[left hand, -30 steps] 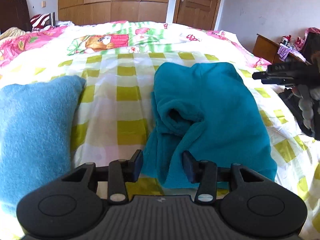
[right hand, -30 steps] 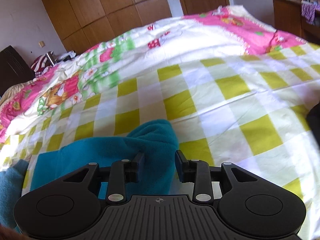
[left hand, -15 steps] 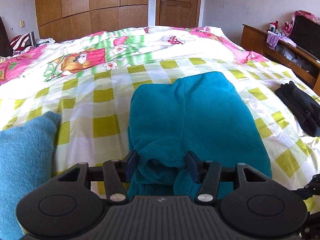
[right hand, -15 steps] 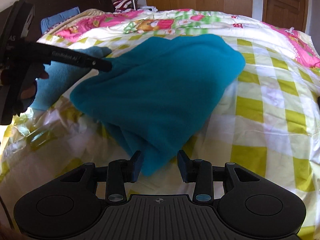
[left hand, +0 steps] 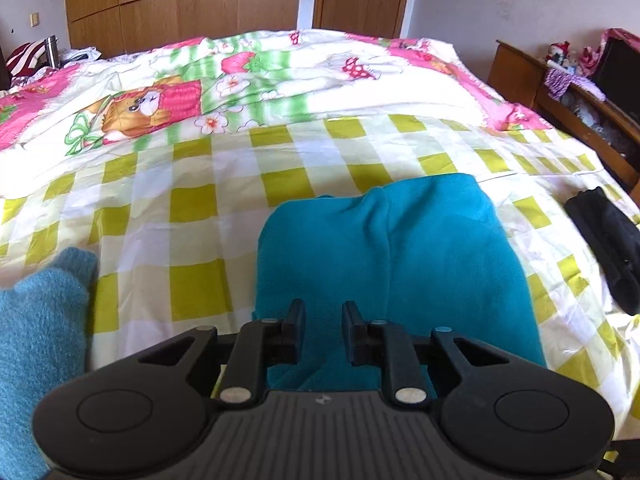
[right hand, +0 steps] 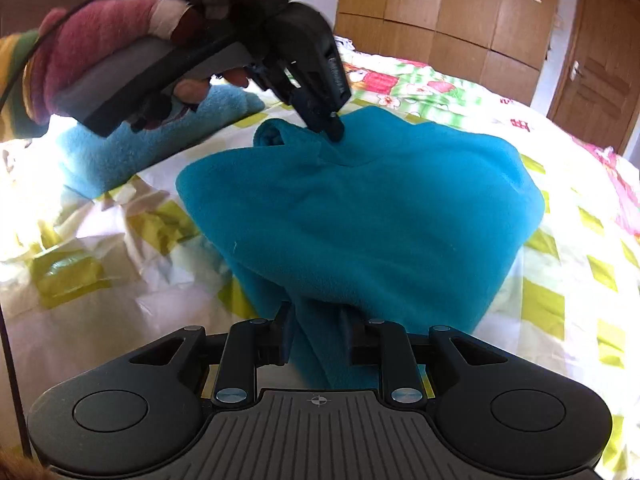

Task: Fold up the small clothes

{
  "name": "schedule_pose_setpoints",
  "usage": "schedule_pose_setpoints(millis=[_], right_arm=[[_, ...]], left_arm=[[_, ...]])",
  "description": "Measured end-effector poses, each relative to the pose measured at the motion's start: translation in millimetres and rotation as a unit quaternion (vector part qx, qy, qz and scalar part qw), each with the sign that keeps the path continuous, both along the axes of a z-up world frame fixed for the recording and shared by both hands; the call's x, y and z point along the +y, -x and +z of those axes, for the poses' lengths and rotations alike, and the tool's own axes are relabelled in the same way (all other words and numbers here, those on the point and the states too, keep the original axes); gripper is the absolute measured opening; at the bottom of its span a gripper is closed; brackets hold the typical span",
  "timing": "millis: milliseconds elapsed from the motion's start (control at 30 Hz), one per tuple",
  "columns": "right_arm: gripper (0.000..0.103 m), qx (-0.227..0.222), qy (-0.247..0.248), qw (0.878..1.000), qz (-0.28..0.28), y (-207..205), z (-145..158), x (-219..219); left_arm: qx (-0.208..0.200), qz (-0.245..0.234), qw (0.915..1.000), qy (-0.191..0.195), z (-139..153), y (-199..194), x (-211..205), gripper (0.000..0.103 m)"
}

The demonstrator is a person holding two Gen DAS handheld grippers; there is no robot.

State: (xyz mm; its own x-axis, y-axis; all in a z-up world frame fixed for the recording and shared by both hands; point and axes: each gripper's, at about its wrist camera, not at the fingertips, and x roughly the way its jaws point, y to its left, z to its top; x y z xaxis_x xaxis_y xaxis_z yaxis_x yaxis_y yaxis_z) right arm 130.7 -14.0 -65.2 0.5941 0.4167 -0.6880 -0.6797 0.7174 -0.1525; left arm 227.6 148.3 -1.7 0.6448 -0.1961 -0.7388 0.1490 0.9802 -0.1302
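Observation:
A teal fleece garment (left hand: 400,248) lies bunched on the checked bedsheet (left hand: 200,216). My left gripper (left hand: 323,320) sits at its near edge, jaws closing, with teal cloth between the fingers. In the right wrist view the left gripper (right hand: 334,126) pinches a puckered fold at the far side of the teal garment (right hand: 360,208). My right gripper (right hand: 318,332) is at the opposite edge, jaws closing, and a hanging fold of the fleece fills the gap between its fingers.
A light blue fuzzy garment (left hand: 36,320) lies left of the teal one. A black garment (left hand: 608,240) lies at the bed's right edge, near a wooden dresser (left hand: 560,96). A hand in a red sleeve (right hand: 100,32) holds the left gripper.
Both grippers' jaws have narrowed onto the teal fleece. The right gripper has come up to the garment's edge and rolled. The left gripper now pinches the far fold, and the cloth lies flatter.

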Motion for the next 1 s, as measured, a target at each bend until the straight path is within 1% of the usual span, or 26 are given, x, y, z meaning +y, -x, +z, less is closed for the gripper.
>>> schedule_pose_setpoints(millis=[67,100,167,233,333,367,433,467,500,533,567,600,700,733,800,833,933,1000], right_arm=[[0.021,-0.018,0.023,0.999,0.024,3,-4,8],[0.021,-0.019,0.027,0.999,0.029,3,-6,9],[0.022,-0.015,0.032,0.999,0.033,1,-9,11],[0.021,-0.021,0.018,0.999,0.024,-1,-6,10],[0.021,-0.002,-0.015,1.0,0.002,-6,2,4],[0.021,-0.002,-0.016,1.0,0.0,-6,3,4],[0.021,-0.006,-0.009,1.0,0.0,-3,3,5],[0.021,-0.008,-0.007,1.0,0.003,-2,4,6],[0.021,-0.014,-0.006,1.0,0.003,0,5,6],[0.021,-0.019,-0.004,1.0,0.002,0,5,6],[0.021,-0.017,-0.003,1.0,0.001,0,5,6],[0.021,-0.014,-0.004,1.0,-0.001,-1,5,6],[0.022,-0.02,0.003,1.0,0.011,5,5,7],[0.022,-0.02,0.004,1.0,0.02,9,5,9],[0.022,-0.016,0.001,0.999,0.041,15,7,13],[0.022,-0.021,0.003,0.999,0.046,17,7,16],[0.024,-0.05,0.018,0.998,0.04,14,4,26],[0.026,-0.049,0.021,0.998,0.025,4,3,33]], left_arm=[[-0.001,-0.013,0.9997,0.023,6,23,9,0.043],[0.002,-0.017,0.9994,0.029,7,36,14,0.044],[0.011,-0.032,0.9991,0.025,8,63,18,0.046],[0.023,-0.053,0.9981,0.022,7,81,16,0.046],[0.041,-0.08,0.9958,0.013,0,87,5,0.048],[0.049,-0.087,0.995,0.006,-5,85,1,0.049],[0.083,-0.09,0.9925,-0.006,-21,76,-6,0.049],[0.093,-0.091,0.9914,-0.013,-28,73,-9,0.043],[0.095,-0.093,0.9911,-0.008,-31,69,-9,0.035],[0.099,-0.089,0.9911,0.009,-30,63,-7,0.024],[0.095,-0.08,0.9919,0.025,-26,56,-3,0.024],[0.083,-0.071,0.9934,0.035,-19,49,0,0.024],[0.058,-0.066,0.9938,0.068,1,27,5,0.023],[0.052,-0.068,0.9938,0.07,7,20,4,0.023],[0.04,-0.076,0.9944,0.061,16,11,-3,0.023],[0.037,-0.083,0.9942,0.059,20,7,-7,0.023],[0.034,-0.094,0.9935,0.054,26,0,-13,0.023],[0.034,-0.098,0.9931,0.054,27,0,-14,0.023]])
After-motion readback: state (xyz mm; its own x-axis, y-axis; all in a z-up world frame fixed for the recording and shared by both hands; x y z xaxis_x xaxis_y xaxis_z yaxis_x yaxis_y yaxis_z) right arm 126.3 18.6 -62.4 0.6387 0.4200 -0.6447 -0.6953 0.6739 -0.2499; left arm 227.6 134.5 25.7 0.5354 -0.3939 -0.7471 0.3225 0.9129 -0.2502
